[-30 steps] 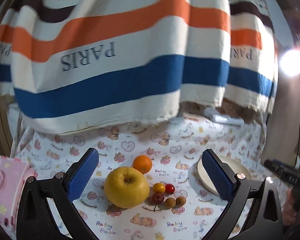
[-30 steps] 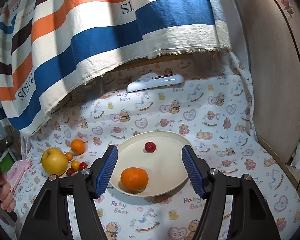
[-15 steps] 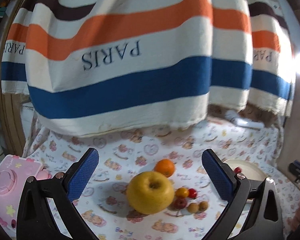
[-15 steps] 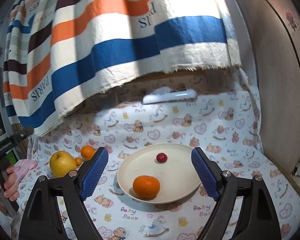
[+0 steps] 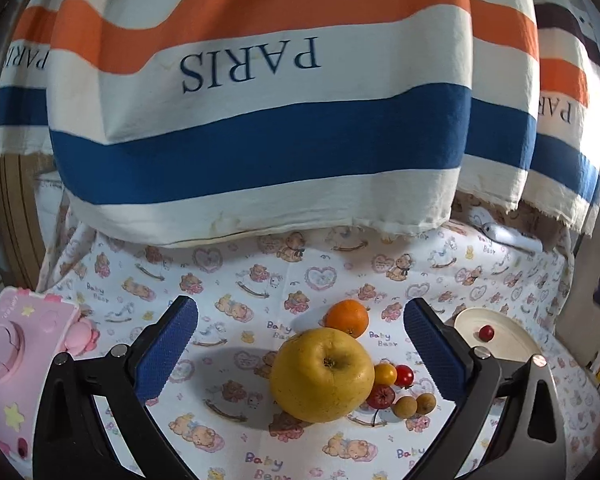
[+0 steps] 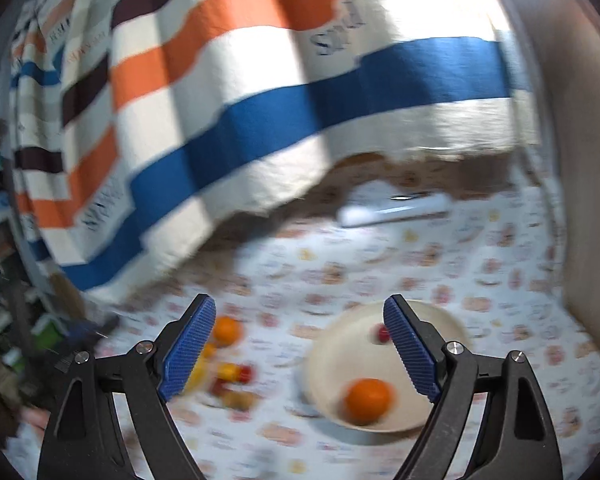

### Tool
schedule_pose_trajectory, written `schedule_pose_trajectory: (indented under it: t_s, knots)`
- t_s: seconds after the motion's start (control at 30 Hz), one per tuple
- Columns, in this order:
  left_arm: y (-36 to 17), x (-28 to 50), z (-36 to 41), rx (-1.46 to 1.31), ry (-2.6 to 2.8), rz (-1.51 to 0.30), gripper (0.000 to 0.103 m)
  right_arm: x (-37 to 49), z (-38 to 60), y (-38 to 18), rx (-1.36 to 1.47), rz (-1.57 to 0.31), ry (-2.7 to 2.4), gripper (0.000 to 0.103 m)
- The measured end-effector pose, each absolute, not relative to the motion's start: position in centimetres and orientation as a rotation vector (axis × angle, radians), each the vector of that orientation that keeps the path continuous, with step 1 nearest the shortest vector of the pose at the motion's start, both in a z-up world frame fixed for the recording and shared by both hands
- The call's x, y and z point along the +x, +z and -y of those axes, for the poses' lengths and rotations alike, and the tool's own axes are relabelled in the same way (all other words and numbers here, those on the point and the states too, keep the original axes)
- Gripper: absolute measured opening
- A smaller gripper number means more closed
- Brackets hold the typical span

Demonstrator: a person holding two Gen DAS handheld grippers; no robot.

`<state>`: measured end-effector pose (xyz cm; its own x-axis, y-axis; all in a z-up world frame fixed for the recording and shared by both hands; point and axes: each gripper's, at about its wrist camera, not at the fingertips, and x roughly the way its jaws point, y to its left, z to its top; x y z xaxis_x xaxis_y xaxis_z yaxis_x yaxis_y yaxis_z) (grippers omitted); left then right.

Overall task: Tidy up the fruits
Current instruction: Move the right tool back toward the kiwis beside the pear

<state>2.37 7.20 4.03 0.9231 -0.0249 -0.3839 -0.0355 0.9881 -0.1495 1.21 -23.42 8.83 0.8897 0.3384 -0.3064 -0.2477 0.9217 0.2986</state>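
While the left gripper (image 5: 300, 344) hangs over the table (image 5: 228, 292) with its blue pads spread wide and nothing pressed between them, a big yellow apple (image 5: 322, 374) sits right in the gap, closer to the right-hand pad. Just beyond the apple lies an orange (image 5: 347, 318), touching or nearly touching it. Tucked against the apple's right side is a cluster of little fruits: a yellow cherry tomato (image 5: 385, 373), a red cherry tomato (image 5: 404, 375), a dark red one with a stem (image 5: 381, 396), and two brown round fruits (image 5: 414, 405). Past the right pad sits a cream plate (image 5: 508, 340) carrying one small red fruit (image 5: 486, 333).

Covering the table is a white cloth printed with teddy bears, hearts and "Baby Bear" lettering. Off beyond the left pad, at the table's edge, stands a pink toy box (image 5: 16, 356). Behind everything hangs a striped curtain (image 5: 260, 120) in orange, cream, blue and dark brown, with "PARIS" printed upside down. A white bar-shaped object (image 5: 512, 236) lies under its hem, far right.

Over to the right gripper (image 6: 300, 344) now: heavy blur in this view, jaws opening, empty between the pads. The plate (image 6: 340, 360) sits ahead, partly behind the right-hand pad, with a second orange (image 6: 367, 400) at its near side. The loose fruit pile shows as a smear by the left-hand pad. A brown wall panel (image 6: 588, 200) closes off the right side.
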Motion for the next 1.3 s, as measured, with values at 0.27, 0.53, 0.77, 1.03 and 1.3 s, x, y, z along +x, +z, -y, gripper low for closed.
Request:
schedule_pose_trajectory:
  t_s: [0.27,0.53,0.77,1.03,1.3]
  knots:
    - [4.1,2.3,-6.6,-0.11,0.018,-0.389,0.102,3.4,19.4,7.7,0.279,-0.352,0.309,0.092]
    - [4.0,2.6,-7.8,-0.171,0.012,-0.411,0.102,5.7,18.4,4.3,0.242,-0.491,0.343,0.092]
    - [3.7,2.8,-7.6,-0.166,0.031,-0.42,0.102,7.2,16.9,1.3,0.187,-0.616,0.44,0.089]
    - [3.3,2.8,-7.1,-0.135,0.051,-0.425,0.102,8.2,15.2,-0.9,0.091,-0.728,0.488,0.066]
    - [2.8,3.5,-6.7,-0.145,0.045,-0.504,0.102,9.1,14.0,-3.1,0.047,-0.823,0.461,0.055]
